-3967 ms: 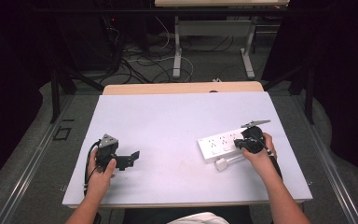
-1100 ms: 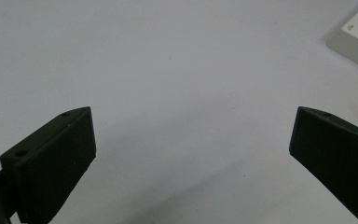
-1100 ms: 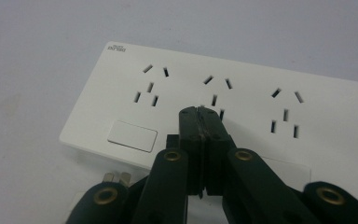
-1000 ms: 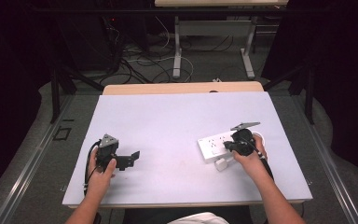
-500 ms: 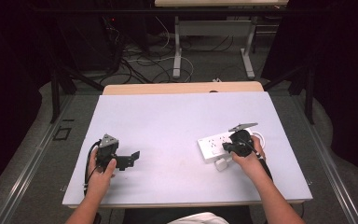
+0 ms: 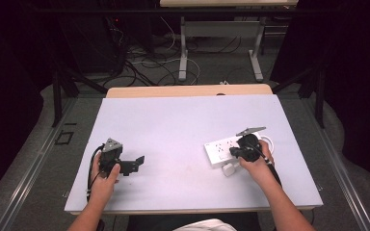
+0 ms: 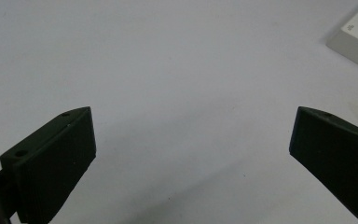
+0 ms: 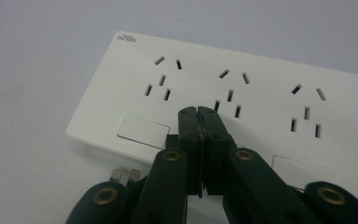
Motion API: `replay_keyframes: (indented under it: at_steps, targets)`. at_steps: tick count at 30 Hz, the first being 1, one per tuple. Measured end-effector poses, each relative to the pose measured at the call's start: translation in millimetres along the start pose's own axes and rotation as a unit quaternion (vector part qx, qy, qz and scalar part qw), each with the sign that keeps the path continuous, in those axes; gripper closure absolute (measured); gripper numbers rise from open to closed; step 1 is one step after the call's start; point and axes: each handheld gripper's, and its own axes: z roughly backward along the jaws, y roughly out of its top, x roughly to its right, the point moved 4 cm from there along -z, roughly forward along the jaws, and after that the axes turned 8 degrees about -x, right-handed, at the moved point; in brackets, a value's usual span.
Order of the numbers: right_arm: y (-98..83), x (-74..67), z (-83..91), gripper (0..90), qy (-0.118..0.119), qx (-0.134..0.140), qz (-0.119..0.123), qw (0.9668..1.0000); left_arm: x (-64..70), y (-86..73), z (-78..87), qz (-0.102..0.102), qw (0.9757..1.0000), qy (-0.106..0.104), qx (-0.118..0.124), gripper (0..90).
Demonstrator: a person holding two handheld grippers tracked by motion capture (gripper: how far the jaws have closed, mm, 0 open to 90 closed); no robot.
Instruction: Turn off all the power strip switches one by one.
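Lower right of the high view: right gripper (image 8: 199,110), jaws closed and empty, over power strip (image 8: 242,93); plug (image 6: 229,169) unplugged beside it. Left gripper (image 6: 137,162) is wide open, idle.

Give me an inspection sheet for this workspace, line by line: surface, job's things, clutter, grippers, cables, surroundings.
Surface: pale table, bare across the middle.
Job's things: white power strip lying flat, three socket groups face up; white plug beside its near edge, prongs visible in the right gripper view.
Clutter: nothing seen.
Grippers: left hand-held gripper jaws wide apart, holding nothing; right hand-held gripper jaws closed together over the strip's near edge.
Cables: black cable trailing from the left one.
Surroundings: second table's legs and loose floor cables beyond, dark around.
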Motion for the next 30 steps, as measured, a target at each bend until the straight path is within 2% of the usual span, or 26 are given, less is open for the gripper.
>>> replay_keyframes:
  at_steps: [30]
  targets:
    - [-0.1, -0.7, -0.3, 89.7, 0.000, 0.004, 0.000, 1.0000, 0.1, -0.2, 0.1, 0.000, 1.0000, -0.002, -0.004, 0.2]
